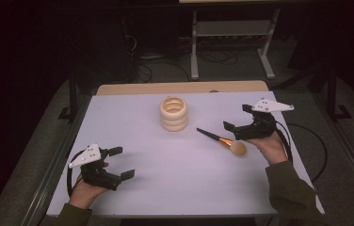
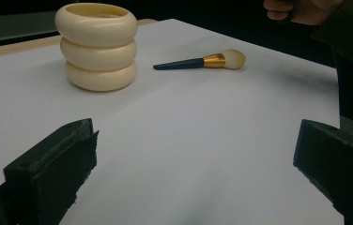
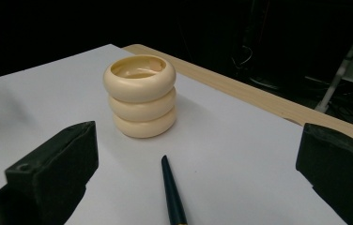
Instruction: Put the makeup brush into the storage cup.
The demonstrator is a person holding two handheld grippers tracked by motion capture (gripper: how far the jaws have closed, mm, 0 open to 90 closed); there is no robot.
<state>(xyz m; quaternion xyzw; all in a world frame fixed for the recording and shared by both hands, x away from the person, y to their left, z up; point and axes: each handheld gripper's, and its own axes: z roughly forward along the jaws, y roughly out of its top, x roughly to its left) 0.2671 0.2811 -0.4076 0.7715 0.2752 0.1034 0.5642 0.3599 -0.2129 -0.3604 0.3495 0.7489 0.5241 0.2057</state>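
Observation:
A cream holder made of three stacked rings [image 1: 173, 113] [image 2: 97, 45] [image 3: 140, 95] stands upright in the far middle of the white table [image 1: 165, 179]. A makeup brush [image 1: 221, 140] [image 2: 200, 62] with a dark handle [image 3: 173, 198], gold ferrule and pale head lies flat to the holder's right. My right gripper [image 1: 240, 117] hovers open just right of the brush, its jaws wide apart and empty. At the near left, my left gripper [image 1: 121, 163] is open too, with nothing between its jaws.
A strip of bare wood [image 1: 180, 87] runs along the table's far edge. Beyond it are a metal stand [image 1: 231, 42] and cables on the floor. The person's sleeve and hand [image 2: 315, 14] show at the right. Cables trail from both grippers.

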